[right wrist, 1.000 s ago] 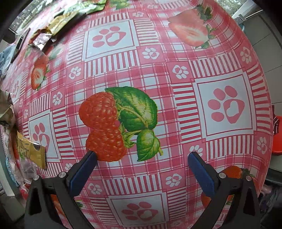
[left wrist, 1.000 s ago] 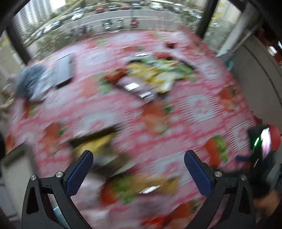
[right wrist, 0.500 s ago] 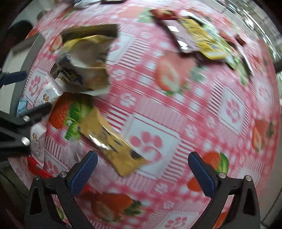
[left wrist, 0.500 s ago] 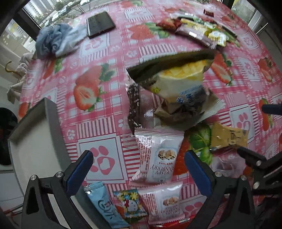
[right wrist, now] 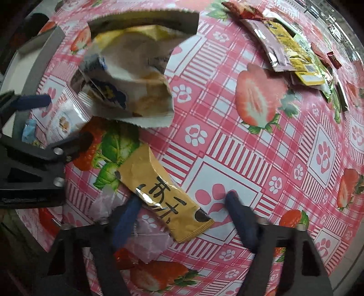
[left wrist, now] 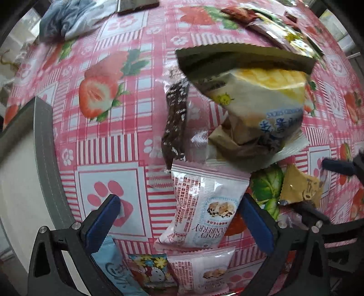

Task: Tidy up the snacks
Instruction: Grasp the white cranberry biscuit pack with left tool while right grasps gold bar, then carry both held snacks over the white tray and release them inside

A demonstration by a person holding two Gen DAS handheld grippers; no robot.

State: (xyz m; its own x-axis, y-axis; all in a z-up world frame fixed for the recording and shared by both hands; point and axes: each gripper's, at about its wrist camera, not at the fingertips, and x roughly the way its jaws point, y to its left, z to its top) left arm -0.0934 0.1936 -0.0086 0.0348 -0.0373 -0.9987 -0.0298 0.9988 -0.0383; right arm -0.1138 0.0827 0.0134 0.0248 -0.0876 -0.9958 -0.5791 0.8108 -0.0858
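Note:
My left gripper (left wrist: 179, 218) is open, its fingers astride a pink-and-white cranberry crisp packet (left wrist: 204, 205). A second such packet (left wrist: 202, 271) lies below it. A big crumpled chip bag (left wrist: 254, 100) and a dark chocolate bar in clear wrap (left wrist: 175, 123) lie just beyond. My right gripper (right wrist: 182, 209) is open, its fingers either side of a yellow-brown packet with dark script (right wrist: 163, 193); that packet also shows in the left wrist view (left wrist: 300, 186). The chip bag (right wrist: 134, 75) is at the upper left of the right wrist view.
A grey tray (left wrist: 45, 145) sits at the table's left edge. A blue packet (left wrist: 111, 271) and a cartoon packet (left wrist: 152, 271) lie by my left fingers. A row of sachets (right wrist: 286, 43) lies far right. A cloth (left wrist: 66, 18) and dark phone (left wrist: 136, 4) lie at the far edge.
Both grippers have come down closer to the snack pile. The right gripper has narrowed and now straddles the yellow-brown packet. The left now straddles the cranberry packet.

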